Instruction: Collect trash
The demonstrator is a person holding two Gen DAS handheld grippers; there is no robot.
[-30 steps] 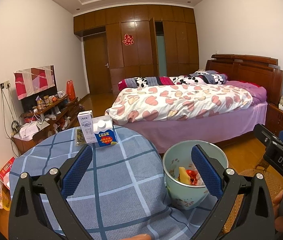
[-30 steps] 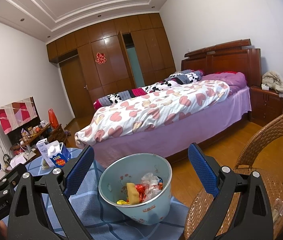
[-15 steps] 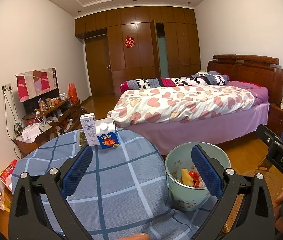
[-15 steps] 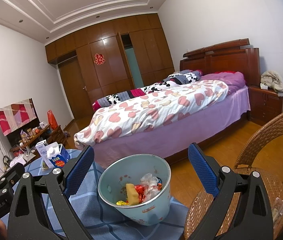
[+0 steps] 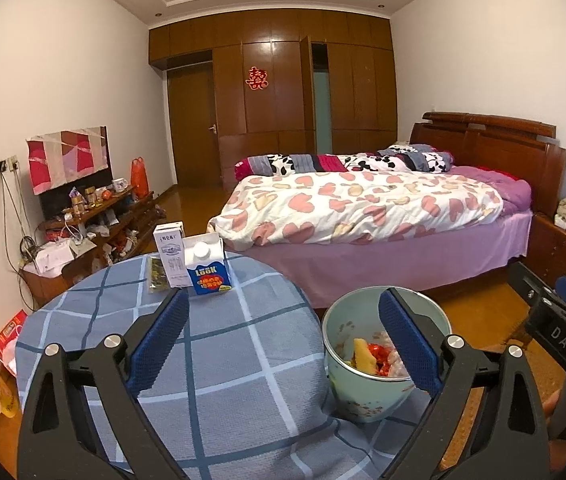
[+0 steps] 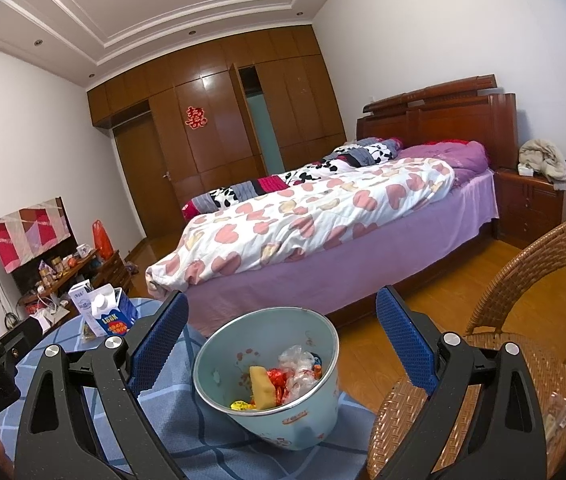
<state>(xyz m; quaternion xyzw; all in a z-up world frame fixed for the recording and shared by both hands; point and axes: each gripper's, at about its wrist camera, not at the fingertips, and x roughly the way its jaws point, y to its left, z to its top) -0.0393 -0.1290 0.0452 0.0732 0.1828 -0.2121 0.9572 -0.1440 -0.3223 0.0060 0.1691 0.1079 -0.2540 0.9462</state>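
Observation:
A pale green trash bin (image 5: pixel 367 396) stands at the right edge of the round table with the blue checked cloth (image 5: pixel 211 364); it also shows in the right wrist view (image 6: pixel 299 420). It holds a yellow piece and red and clear wrappers (image 6: pixel 283 380). At the table's far side stand a white carton (image 5: pixel 169 254) and a blue milk carton (image 5: pixel 207 266), with a small flat packet (image 5: pixel 156 274) beside them. My left gripper (image 5: pixel 283 340) is open and empty above the table. My right gripper (image 6: pixel 281 340) is open and empty over the bin.
A wicker chair (image 6: pixel 523 320) stands right of the table, with a clear bag (image 6: pixel 555 416) on its seat. A bed (image 5: pixel 363 216) lies beyond the table. A cluttered low cabinet (image 5: pixel 91 228) runs along the left wall. Bags lie on the floor at the left (image 5: pixel 3 340).
Both grippers have pulled back and risen slightly; the bin and cartons sit a little lower and further in view. Both stay open and empty.

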